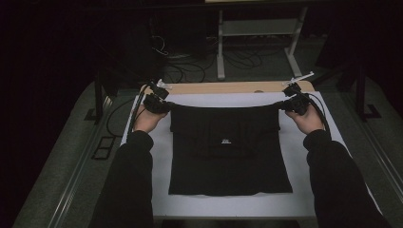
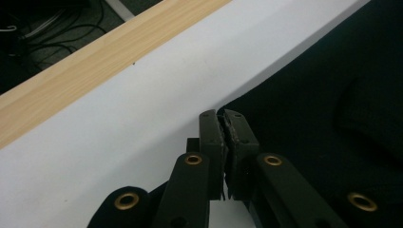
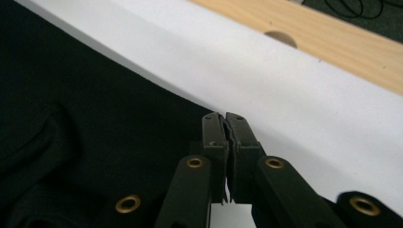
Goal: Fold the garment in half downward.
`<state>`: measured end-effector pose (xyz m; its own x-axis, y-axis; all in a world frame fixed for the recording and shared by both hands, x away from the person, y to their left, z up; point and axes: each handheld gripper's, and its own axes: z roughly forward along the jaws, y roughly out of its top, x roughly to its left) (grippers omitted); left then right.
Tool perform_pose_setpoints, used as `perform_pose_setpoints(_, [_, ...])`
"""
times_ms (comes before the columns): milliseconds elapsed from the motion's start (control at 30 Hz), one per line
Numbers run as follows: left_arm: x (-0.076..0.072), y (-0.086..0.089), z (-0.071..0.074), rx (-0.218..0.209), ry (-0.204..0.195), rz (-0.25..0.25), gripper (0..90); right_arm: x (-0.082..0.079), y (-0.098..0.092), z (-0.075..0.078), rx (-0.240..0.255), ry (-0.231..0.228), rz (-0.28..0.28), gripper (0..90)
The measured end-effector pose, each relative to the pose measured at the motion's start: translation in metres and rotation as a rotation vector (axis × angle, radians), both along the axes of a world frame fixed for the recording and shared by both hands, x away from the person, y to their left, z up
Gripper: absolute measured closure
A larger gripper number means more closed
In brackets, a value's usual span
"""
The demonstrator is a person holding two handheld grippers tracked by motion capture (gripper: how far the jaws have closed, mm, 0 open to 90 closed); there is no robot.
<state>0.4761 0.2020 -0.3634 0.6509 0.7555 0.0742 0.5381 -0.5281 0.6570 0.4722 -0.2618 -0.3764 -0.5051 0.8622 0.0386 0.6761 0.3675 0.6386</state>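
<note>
While both grippers pinch the far corners of the cloth, the scene sorts by size like this:

Floor: grey carpet rings the table, with loose black cables (image 1: 190, 71) and a pale metal stand (image 1: 221, 47) beyond the far edge — dark and dim all round.

Table (image 1: 228, 87): light wood grain shows as a narrow strip along the far side; in the right gripper view a round notch (image 3: 280, 38) is cut into it.

White mat (image 1: 161, 156): smooth, matte, rectangular, covering nearly the whole top. Bare margins run along the left, right and near sides of the cloth, with a thinner band at the far side.

Black garment (image 1: 228, 152): soft knit fabric lying flat in the middle of the mat, roughly square, widening slightly toward the near hem, with a small white logo (image 1: 226, 141) at centre. Its far edge is stretched taut between the two grippers; folded layers show as faint ridges.

Left gripper (image 1: 157, 103): jaws pressed together on the garment's far left corner, just above the mat; the gripper view shows fabric squeezed between the black pads.

Right gripper (image 1: 293, 104): jaws likewise clamped on the far right corner — cloth caught between the pads, white mat just beyond.

Sleeves: dark, entering from the near side, well apart.
</note>
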Motion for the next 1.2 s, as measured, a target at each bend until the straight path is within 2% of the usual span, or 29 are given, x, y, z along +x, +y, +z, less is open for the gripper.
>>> perform_pose_setpoints(133, [0.005,-0.002,-0.009,0.003,0.02,0.002,85.8,0.006,0.001,-0.011,-0.006,0.023,-0.006,85.8])
perform_pose_setpoints(300, [0.009,-0.002,-0.014,-0.017,0.035,0.009,85.2,0.011,0.0,-0.02,-0.006,0.043,-0.019,85.5])
perform_pose_setpoints(500, [0.011,-0.003,-0.019,-0.04,0.05,0.007,84.1,0.014,-0.003,-0.025,0.033,0.076,-0.018,83.8])
perform_pose_setpoints(567, [0.01,-0.004,-0.021,-0.05,0.06,0.008,78.8,0.014,-0.005,-0.026,0.059,0.08,-0.013,81.4])
perform_pose_setpoints(633, [0.009,-0.003,-0.022,-0.06,0.052,0.016,69.9,0.014,-0.007,-0.025,0.082,0.081,-0.011,78.7])
perform_pose_setpoints(733, [0.01,-0.002,-0.025,-0.098,0.112,0.021,60.4,0.011,-0.009,-0.022,0.089,0.076,-0.014,73.4])
perform_pose_setpoints(867, [0.008,-0.003,-0.027,-0.121,0.131,0.011,46.9,0.008,-0.011,-0.018,0.104,0.071,-0.015,67.9])
perform_pose_setpoints(900, [0.006,-0.004,-0.026,-0.139,0.139,0.002,46.9,0.007,-0.011,-0.017,0.11,0.073,-0.015,64.5])
perform_pose_setpoints(933, [0.005,-0.005,-0.025,-0.148,0.133,-0.006,40.9,0.005,-0.011,-0.014,0.114,0.074,-0.013,59.3])
perform_pose_setpoints(1000, [0.003,-0.007,-0.024,-0.14,0.126,-0.016,35.5,0.003,-0.009,-0.013,0.124,0.072,-0.011,50.7])
perform_pose_setpoints(1200, [0.001,-0.007,-0.024,-0.146,0.18,-0.04,20.2,0.0,-0.003,-0.012,0.128,0.059,0.017,35.9])
